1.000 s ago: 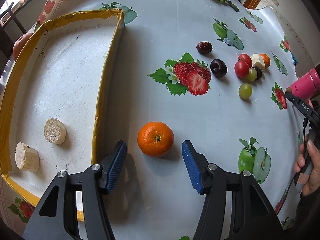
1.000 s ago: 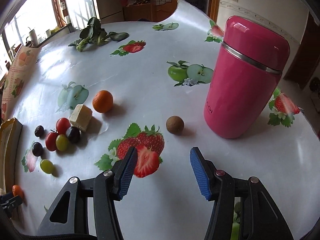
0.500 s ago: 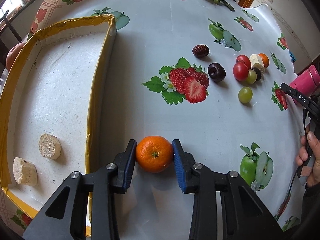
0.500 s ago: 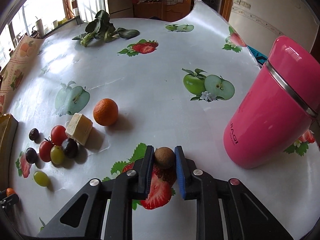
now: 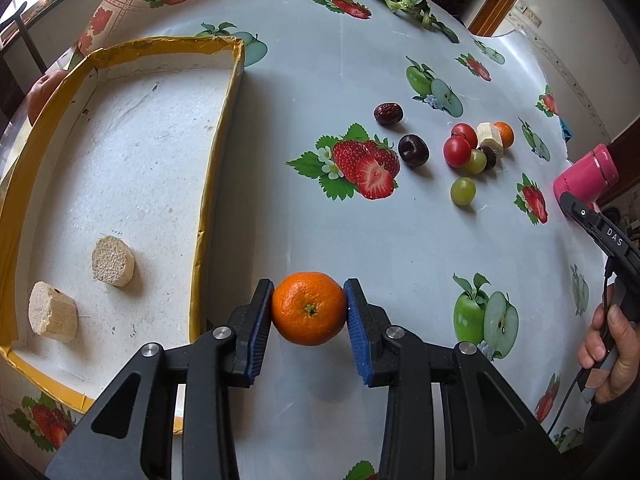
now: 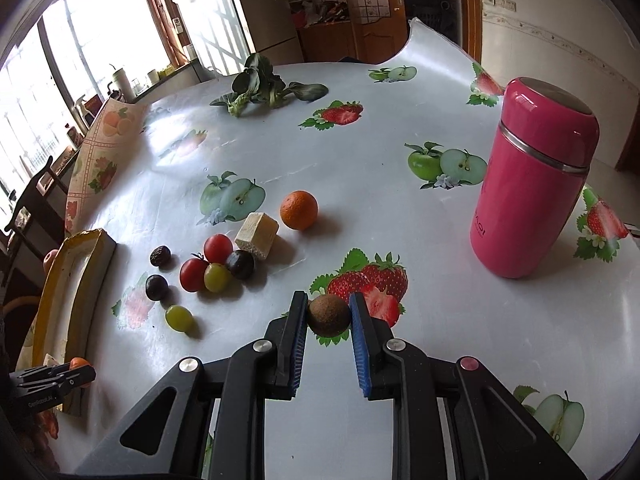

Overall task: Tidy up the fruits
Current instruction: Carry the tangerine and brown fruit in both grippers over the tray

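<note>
- Two fruits are held now: the left gripper (image 5: 308,314) is clamped on the orange (image 5: 309,307), and the right gripper (image 6: 329,317) is clamped on a small brown fruit (image 6: 328,315).
- Both fruits sit right at the fingertips, pinched on their round sides, just above the table (image 5: 320,220).
- I think the orange is light and a bit soft, so a hard squeeze could dent it. Its skin looks bumpy, so it should not slip much.
- My guess is the brown fruit is light, and being round it could pop out if tipped.
- Just beside the orange is the box (image 5: 218,148). Its wall stands up, so the orange must go over it.
- Inside the box lie two pale chunks (image 5: 113,261), near one end. Most of the floor is bare.
- More fruits (image 6: 216,264) lie in a bunch well apart from both grippers.
- A pink flask (image 6: 532,184) stands off to the side of the right gripper.
</note>
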Tool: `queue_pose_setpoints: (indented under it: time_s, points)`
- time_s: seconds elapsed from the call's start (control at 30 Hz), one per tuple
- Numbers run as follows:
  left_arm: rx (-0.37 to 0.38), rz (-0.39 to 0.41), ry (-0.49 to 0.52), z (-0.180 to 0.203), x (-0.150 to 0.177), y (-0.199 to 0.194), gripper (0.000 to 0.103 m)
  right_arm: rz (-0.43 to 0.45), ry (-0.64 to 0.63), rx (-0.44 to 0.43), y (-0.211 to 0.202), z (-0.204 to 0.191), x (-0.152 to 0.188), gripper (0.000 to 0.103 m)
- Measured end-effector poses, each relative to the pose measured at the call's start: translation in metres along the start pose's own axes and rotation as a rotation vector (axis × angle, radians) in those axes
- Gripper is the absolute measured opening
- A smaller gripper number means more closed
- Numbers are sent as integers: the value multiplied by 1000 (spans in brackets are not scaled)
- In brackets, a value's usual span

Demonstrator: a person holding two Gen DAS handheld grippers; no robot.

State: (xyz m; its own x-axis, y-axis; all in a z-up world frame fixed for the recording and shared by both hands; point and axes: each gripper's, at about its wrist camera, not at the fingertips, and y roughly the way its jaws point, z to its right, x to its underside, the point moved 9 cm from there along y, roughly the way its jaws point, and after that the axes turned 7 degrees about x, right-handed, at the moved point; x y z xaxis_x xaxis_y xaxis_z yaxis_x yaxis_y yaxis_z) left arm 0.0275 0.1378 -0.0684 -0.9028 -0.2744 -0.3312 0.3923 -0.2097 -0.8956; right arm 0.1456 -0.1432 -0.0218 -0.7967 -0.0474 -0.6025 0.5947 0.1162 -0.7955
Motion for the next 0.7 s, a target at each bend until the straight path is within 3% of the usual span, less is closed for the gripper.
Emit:
queue_pose_setpoints:
  time_s: [0.23, 0.7]
  points:
    - [14, 23, 11, 7, 1, -14, 33, 11, 10, -57, -20, -11, 0, 21]
    - [-42, 85, -5, -25, 2, -53, 33, -24, -134, -245, -58, -125, 35, 21]
